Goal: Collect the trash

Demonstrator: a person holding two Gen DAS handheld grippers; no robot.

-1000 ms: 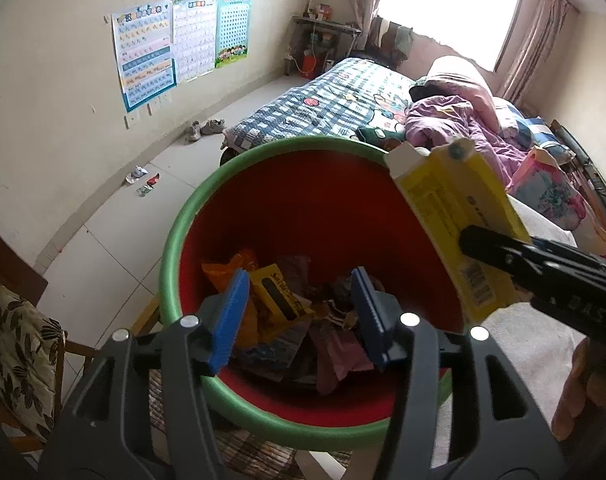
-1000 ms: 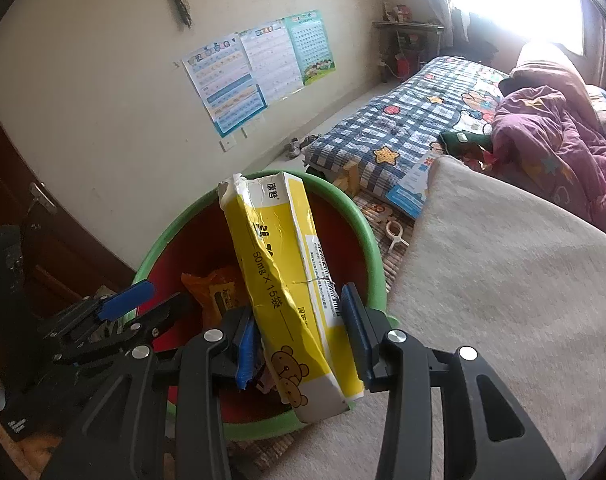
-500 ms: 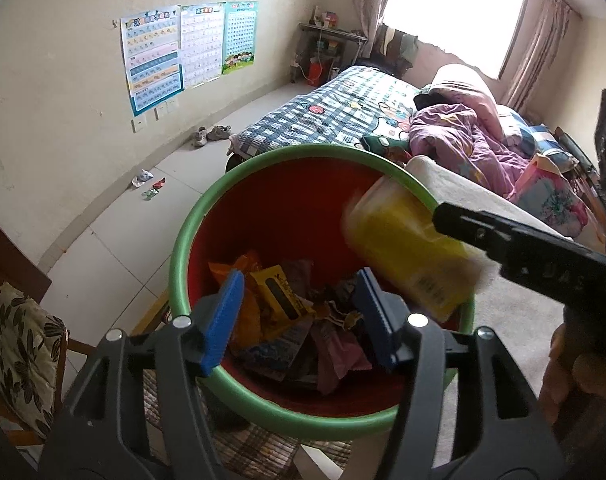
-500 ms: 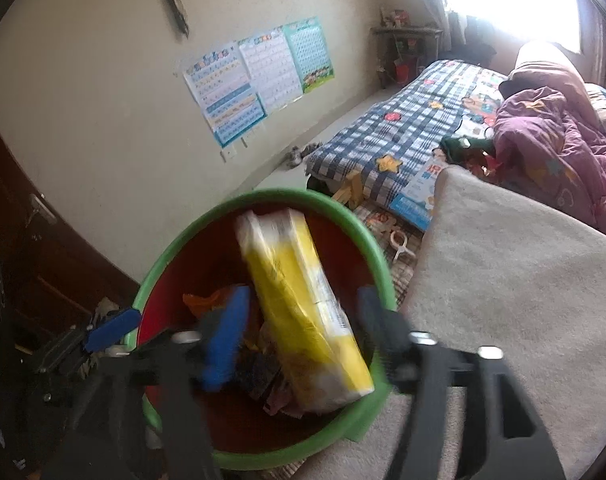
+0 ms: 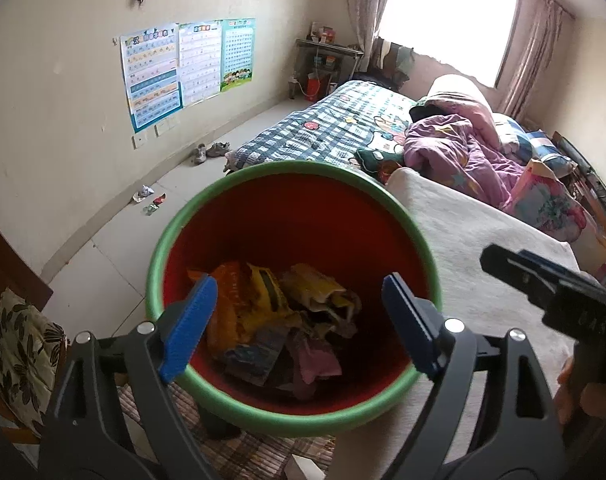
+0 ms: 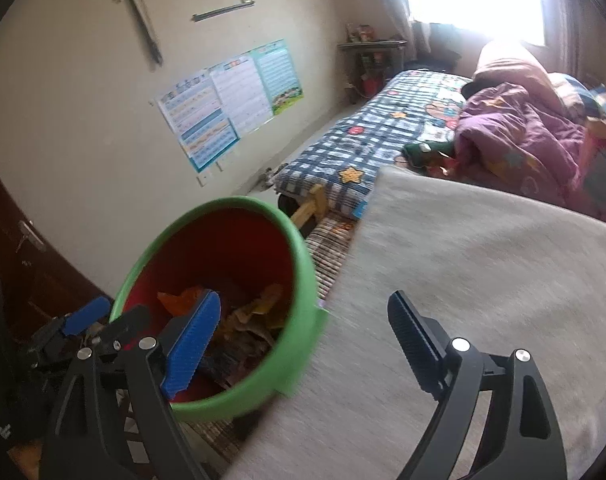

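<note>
bin [image 5: 291, 184]: green rim, red inside
trash [image 5: 279, 320]: orange, yellow and pink wrappers (mixed together)
left gripper [image 5: 299, 326]: black frame, blue pads
right gripper [image 6: 303, 328]: black frame, one blue pad facing the lens
bedspread [image 5: 327, 132]: blue-and-white check with cartoon patches
quilt [image 5: 459, 152]: purple
cushion [image 5: 19, 356]: cream, dark leaf print

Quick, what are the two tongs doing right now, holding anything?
Left tongs: opening, empty, over the bin.
Right tongs: opening, empty, beside the bin.
</note>
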